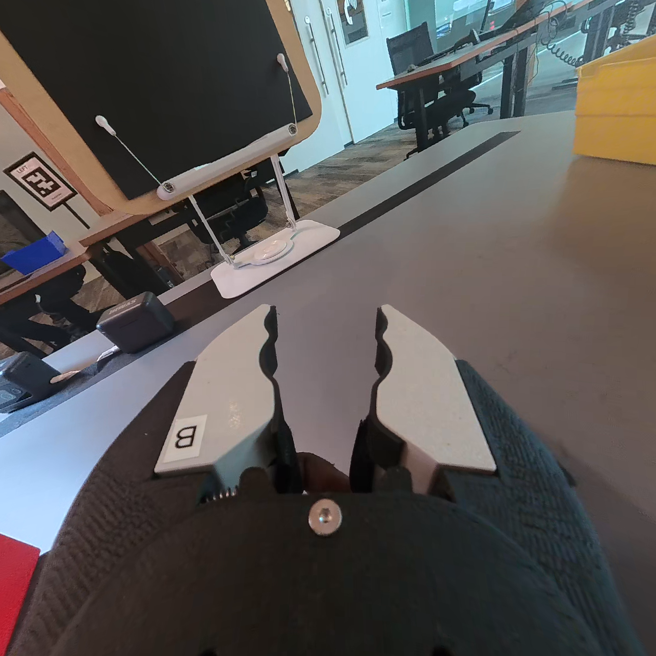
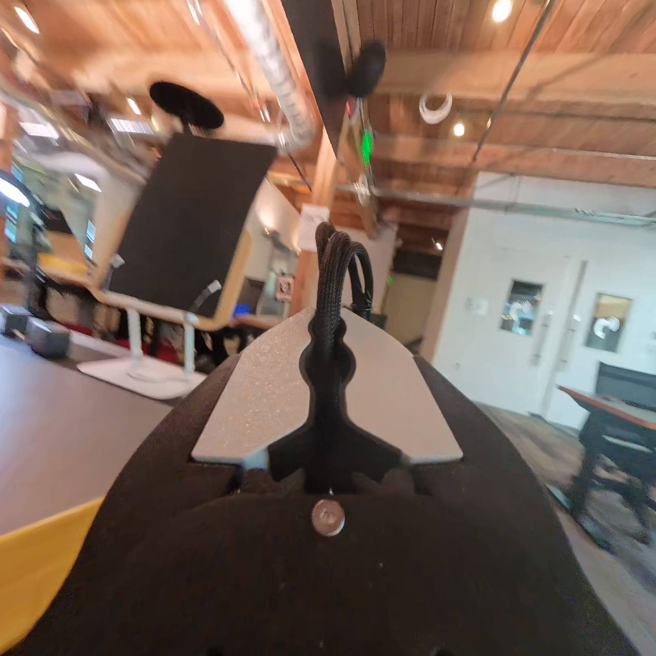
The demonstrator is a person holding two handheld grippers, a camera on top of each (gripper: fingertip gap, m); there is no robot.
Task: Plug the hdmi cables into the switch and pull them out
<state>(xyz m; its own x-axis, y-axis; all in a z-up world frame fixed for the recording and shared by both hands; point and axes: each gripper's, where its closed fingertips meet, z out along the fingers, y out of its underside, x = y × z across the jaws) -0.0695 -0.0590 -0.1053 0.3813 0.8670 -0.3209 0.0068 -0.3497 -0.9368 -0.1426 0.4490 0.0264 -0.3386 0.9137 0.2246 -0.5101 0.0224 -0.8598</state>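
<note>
My left gripper (image 1: 326, 316) gapes empty over the grey table (image 1: 497, 284); my right gripper (image 2: 328, 314) is clamped on looped black braided cables (image 2: 328, 269).

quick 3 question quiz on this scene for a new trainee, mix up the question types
1. True or false: the left tongs are open and empty.
2. What do the right tongs grip?
A. a yellow bin
B. a bundle of black braided cable
C. a white stand
3. Fill in: the white stand carries a tilted ____ board.

Key: 1 true; 2 B; 3 black
</note>
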